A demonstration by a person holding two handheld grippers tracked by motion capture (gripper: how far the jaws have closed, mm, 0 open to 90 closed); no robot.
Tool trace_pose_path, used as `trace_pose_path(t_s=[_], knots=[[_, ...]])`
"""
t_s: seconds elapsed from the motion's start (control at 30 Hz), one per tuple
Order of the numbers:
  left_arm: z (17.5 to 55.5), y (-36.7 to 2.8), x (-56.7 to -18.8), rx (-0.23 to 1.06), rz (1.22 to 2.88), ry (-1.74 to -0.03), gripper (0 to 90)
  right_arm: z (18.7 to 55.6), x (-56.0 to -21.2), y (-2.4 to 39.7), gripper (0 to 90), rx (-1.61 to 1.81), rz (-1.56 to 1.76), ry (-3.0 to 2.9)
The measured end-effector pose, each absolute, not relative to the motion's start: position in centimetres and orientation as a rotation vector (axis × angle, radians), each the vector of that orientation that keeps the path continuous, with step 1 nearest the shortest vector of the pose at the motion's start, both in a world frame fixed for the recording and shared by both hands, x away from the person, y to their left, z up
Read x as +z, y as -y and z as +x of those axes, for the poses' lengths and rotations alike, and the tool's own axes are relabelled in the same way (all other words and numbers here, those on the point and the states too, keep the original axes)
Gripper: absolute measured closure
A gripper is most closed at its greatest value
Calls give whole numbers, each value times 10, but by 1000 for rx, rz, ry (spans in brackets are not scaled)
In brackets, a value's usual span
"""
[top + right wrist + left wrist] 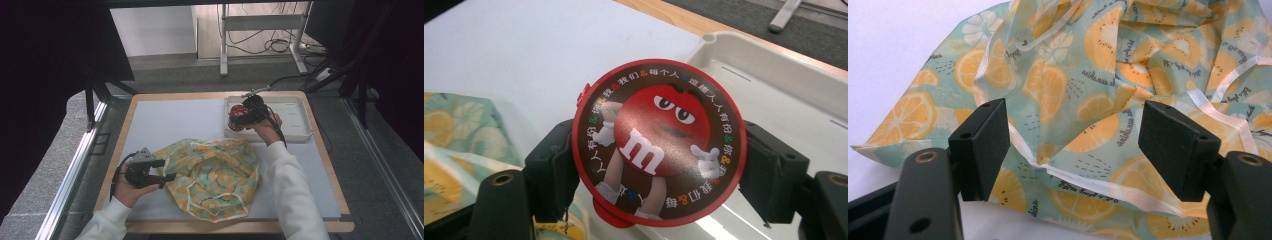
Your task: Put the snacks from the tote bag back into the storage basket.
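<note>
A soft cloth bag [215, 175] printed with orange slices on pale green lies crumpled on the white mat, near the front. Its white-trimmed edge [1088, 187] runs between the two jaws of my left gripper [1073, 135], which stands open at the bag's left side [169, 170]. My right gripper [236, 120] is shut on a round red candy tin [659, 140] with a red cartoon character on its brown lid. The tin [239, 116] hangs over the left end of a white tray [295, 117]. A corner of the bag [454, 130] lies below the tin.
The white tray [774, 85] sits at the table's back right with bare floor inside. The white mat [170, 120] covers a wooden table top [130, 112]. Metal frame rails run along both sides, and a stand with cables is behind the table.
</note>
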State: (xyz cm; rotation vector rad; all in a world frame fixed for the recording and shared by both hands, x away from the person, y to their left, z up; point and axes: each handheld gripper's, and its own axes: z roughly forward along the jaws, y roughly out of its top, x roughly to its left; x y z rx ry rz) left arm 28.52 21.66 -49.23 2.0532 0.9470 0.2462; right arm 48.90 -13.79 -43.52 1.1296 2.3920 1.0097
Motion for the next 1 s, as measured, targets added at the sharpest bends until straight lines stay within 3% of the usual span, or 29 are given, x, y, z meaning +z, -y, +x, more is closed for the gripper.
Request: trace_pose_path(t_s=[1.0], knots=[[285, -217, -493, 242, 2056, -945, 290, 507, -471, 125, 250, 839, 1149, -2413]])
